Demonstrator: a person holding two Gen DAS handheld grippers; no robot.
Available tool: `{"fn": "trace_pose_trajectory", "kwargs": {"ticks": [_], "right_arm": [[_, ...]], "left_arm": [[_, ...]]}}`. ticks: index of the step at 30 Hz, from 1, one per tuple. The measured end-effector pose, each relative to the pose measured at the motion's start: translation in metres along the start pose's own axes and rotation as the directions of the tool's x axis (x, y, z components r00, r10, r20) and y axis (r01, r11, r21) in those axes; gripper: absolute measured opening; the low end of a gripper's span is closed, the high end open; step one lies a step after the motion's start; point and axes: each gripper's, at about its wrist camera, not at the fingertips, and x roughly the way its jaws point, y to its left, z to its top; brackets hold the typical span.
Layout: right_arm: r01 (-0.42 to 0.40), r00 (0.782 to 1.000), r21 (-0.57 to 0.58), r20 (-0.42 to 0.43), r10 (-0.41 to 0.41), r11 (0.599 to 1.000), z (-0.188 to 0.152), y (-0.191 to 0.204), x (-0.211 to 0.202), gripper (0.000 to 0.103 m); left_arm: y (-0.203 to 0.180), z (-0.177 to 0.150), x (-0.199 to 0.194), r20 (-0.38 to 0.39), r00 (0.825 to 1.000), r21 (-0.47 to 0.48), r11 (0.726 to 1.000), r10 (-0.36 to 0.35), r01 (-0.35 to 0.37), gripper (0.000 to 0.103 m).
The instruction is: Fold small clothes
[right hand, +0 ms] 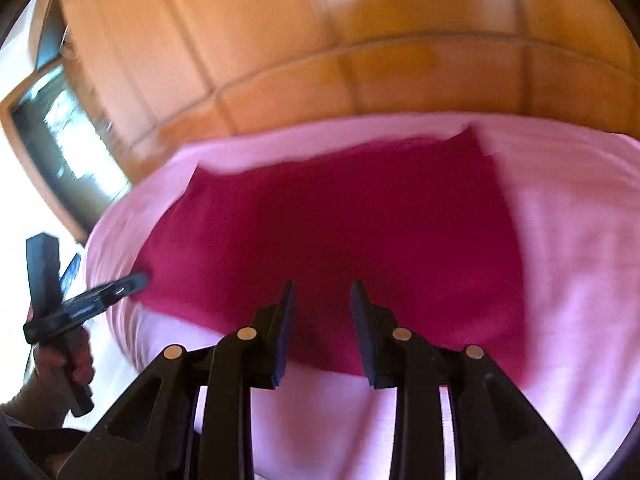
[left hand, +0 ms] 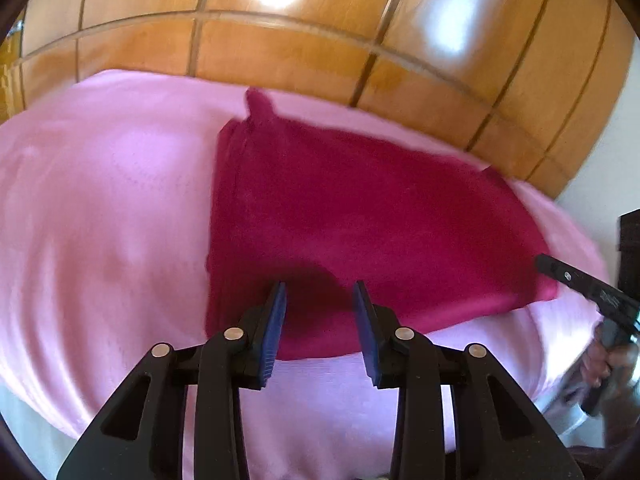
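Magenta garment (left hand: 360, 220) flat on pink sheet (left hand: 100, 200), wood wardrobe (left hand: 280, 48) behind; both grippers (left hand: 320, 312) (right hand: 322, 312) spread, empty.

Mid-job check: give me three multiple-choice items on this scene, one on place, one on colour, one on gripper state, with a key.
1. Where does the magenta garment lie?
A. On the pink bedsheet
B. On a wooden floor
C. Over a chair

2. What colour are the left gripper pads?
A. Red
B. Blue
C. White

3. What state is the right gripper in?
A. Shut on the garment
B. Shut, holding nothing
C. Open, holding nothing

Key: 1 A, pink sheet shows all around the garment; 2 B, the pads look blue in the left wrist view; 3 C, a clear gap shows between its fingers with no cloth in it.
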Motion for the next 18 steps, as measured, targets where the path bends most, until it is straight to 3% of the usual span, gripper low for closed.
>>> {"fn": "trace_pose_trajectory", "kwargs": {"ticks": [2,4,6,8,10,12,13,18], "right_arm": [[0.065,0.996,-0.049,-0.058,-0.068,0.997,-0.012,0.008,0.022,0.029],[0.070,0.997,-0.045,-0.035,-0.072,0.997,-0.022,0.004,0.026,0.029],[0.067,0.997,-0.045,-0.028,-0.068,0.997,-0.022,0.002,0.026,0.029],[0.058,0.998,-0.024,-0.034,-0.058,0.998,-0.020,0.000,0.026,0.031],[0.035,0.999,-0.014,-0.041,-0.035,0.999,-0.018,0.001,0.022,0.038],[0.028,0.999,-0.008,-0.034,-0.028,1.000,-0.015,0.005,0.015,0.055],[0.027,0.999,-0.008,-0.024,-0.027,1.000,-0.014,0.006,0.012,0.059],[0.029,0.999,0.009,0.044,-0.029,1.000,0.007,0.004,-0.003,0.065]], "left_arm": [[-0.001,-0.004,0.003,-0.001,1.000,0.006,1.000,0.020,-0.020,0.034],[-0.006,-0.005,0.002,0.006,0.999,0.029,0.998,0.048,-0.048,0.034],[-0.009,-0.003,0.000,0.009,0.999,0.034,0.998,0.049,-0.049,0.044],[-0.013,0.005,-0.005,0.036,0.997,0.044,0.997,0.067,-0.069,0.065],[-0.017,0.016,-0.011,0.086,0.987,0.075,0.987,0.133,-0.139,0.067],[-0.016,0.027,-0.013,0.109,0.981,0.089,0.981,0.162,-0.172,0.067],[-0.013,0.034,-0.013,0.118,0.979,0.085,0.980,0.169,-0.179,0.067],[-0.004,0.055,-0.010,0.136,0.967,0.085,0.969,0.217,-0.230,0.067]]}}
